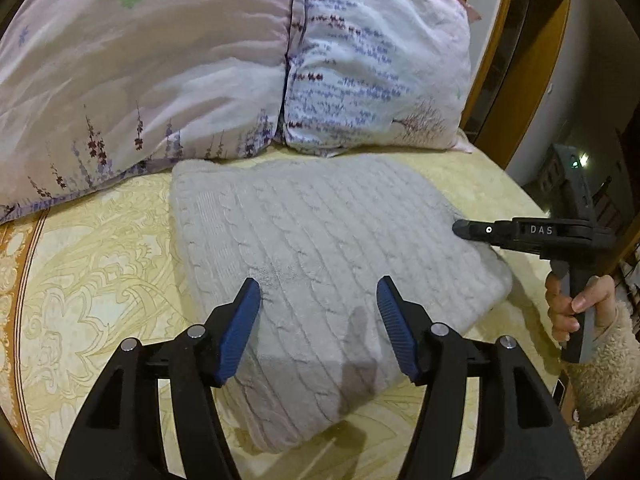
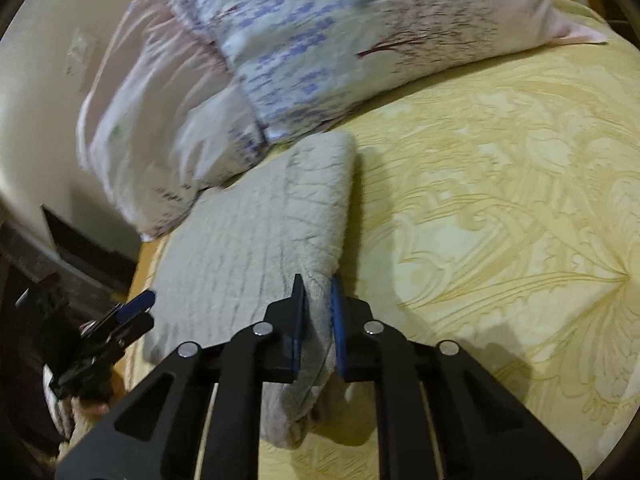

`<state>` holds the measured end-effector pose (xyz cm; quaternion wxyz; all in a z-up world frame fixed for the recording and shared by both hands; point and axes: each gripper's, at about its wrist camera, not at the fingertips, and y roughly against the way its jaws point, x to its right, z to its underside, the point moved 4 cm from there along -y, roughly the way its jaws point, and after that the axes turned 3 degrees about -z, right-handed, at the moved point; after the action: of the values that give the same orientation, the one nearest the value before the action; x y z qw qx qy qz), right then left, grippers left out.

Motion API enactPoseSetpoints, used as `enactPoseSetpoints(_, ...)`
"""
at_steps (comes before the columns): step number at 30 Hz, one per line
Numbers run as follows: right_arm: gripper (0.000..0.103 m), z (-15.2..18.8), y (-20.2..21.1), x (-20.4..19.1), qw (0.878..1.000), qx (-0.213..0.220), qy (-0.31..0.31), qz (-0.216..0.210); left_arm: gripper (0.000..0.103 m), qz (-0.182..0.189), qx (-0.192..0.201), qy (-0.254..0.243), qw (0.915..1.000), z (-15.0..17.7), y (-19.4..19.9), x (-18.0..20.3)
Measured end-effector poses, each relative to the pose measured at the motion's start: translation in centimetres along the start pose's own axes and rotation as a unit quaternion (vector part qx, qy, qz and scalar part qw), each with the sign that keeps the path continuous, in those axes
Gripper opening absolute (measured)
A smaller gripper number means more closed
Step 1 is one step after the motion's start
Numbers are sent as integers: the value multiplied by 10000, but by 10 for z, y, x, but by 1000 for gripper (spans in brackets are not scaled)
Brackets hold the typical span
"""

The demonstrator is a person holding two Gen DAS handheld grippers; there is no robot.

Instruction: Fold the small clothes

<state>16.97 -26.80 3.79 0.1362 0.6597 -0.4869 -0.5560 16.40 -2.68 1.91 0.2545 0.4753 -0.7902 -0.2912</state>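
Left wrist view, left to right: a yellow patterned bedspread (image 1: 92, 280) fills the near left, w/ two floral pillows (image 1: 168, 64) stacked along the far edge. Centre: a pale grey cable-knit sweater (image 1: 320, 232), already folded into a thick rectangle, lying flat on the bedspread just in front of the pillows. Its long axis runs diagonally, from the far left corner by the pillows toward the near right. The left gripper (image 1: 318, 308) hovers over the sweater's near half, blue pads (image 1: 240, 328) spread apart, nothing between them but air above the knit; not touching, as far as can be told.

Far right of that view: the right gripper (image 1: 460, 229) comes in sideways at the sweater's right edge, held by a hand (image 1: 568, 304) in a fuzzy beige sleeve (image 1: 600, 376).

Right wrist view, left to right: the other gripper shows blurred at the lower left, over the sweater's far side. Centre: the folded sweater stretches away toward the pillows, and the jaws here are nearly together, clamped on a bunched bit of its near edge. Right: bare bedspread, well apart from everything.

Judgement: the right hand already has the cloth, so it's the nearer one. Next fold or shift prob. turns on the left hand dropping straight down onto the opposite side, across the sweater's short axis, to match that grip.
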Motion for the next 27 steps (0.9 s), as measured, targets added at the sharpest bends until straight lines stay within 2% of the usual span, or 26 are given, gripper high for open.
enactPoseSetpoints(4,13,2,-6,-2,9995,18,119,281,62,-373,56,-364,9986,3,-9,8)
enactPoseSetpoints(6,25,4,4,-7,9983,197,314,440,62,-512,136,-461,9975,6,-3,12)
enactPoseSetpoints(7,37,5,11,-10,9972,339,412,525,62,-523,194,-456,9974,7,1,13)
enactPoseSetpoints(8,41,7,19,-14,9956,496,533,598,64,-491,271,-408,9976,9,9,12)
enactPoseSetpoints(10,41,14,35,-26,9919,775,859,530,65,-508,369,-235,9978,12,19,6)
enactPoseSetpoints(13,40,29,45,-44,9870,858,1302,383,65,-590,431,135,9972,17,29,-10)
enactPoseSetpoints(18,39,53,28,-66,9769,558,1942,688,65,-1022,184,314,9941,30,24,-25)
enactPoseSetpoints(21,39,59,18,-68,9714,439,2103,1008,65,-1088,26,343,9935,37,16,-27)
enactPoseSetpoints(27,40,65,2,-59,9682,196,2116,1320,67,-1183,-133,370,9922,44,4,-29)
